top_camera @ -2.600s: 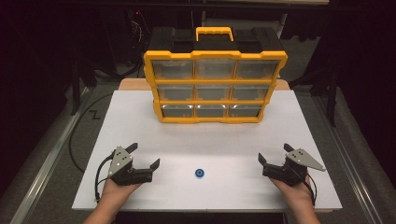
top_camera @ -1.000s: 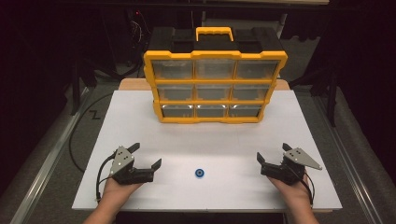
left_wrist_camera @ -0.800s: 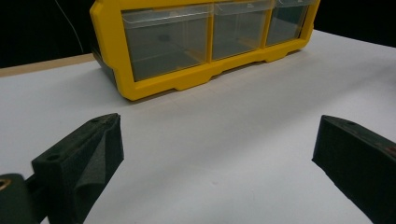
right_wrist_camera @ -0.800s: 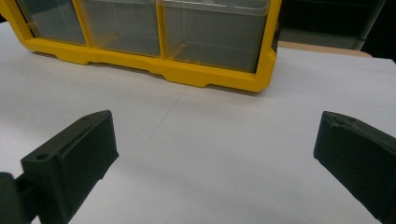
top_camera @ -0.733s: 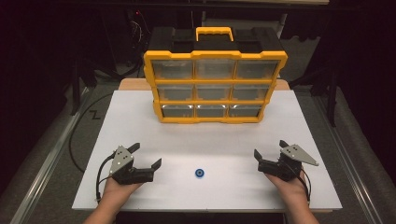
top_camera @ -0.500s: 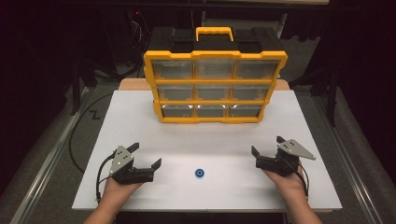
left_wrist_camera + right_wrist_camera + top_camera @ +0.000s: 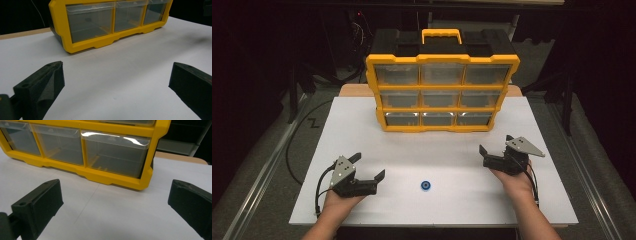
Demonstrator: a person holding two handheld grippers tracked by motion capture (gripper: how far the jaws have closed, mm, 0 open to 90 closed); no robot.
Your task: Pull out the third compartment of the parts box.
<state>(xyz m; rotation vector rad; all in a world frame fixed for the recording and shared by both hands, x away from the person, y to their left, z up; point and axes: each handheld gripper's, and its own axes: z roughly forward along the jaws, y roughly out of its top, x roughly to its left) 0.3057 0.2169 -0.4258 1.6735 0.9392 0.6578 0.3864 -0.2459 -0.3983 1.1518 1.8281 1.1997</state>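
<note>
1. A small blue ring (image 7: 426,185) is lying near the counter (image 7: 362,130)'s front edge, midway between both grippers.
2. It is looking light, stiff and likely slippery; pinching across its outer rim seems best.
3. The left hand-held gripper (image 7: 368,168) and right hand-held gripper (image 7: 495,146) are both gaping wide, holding nothing.

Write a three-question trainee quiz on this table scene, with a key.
1. True or false: the left hand-held gripper is shut on the blue ring.
2. How many drawers does the yellow organizer show on its front? A) six B) nine C) twelve
3. Fill in: the ring lies on the white table between the two grippers, nearer the ____ one.

Key
1. False; both it and the right hand-held gripper stand open, holding nothing.
2. B
3. left
</note>
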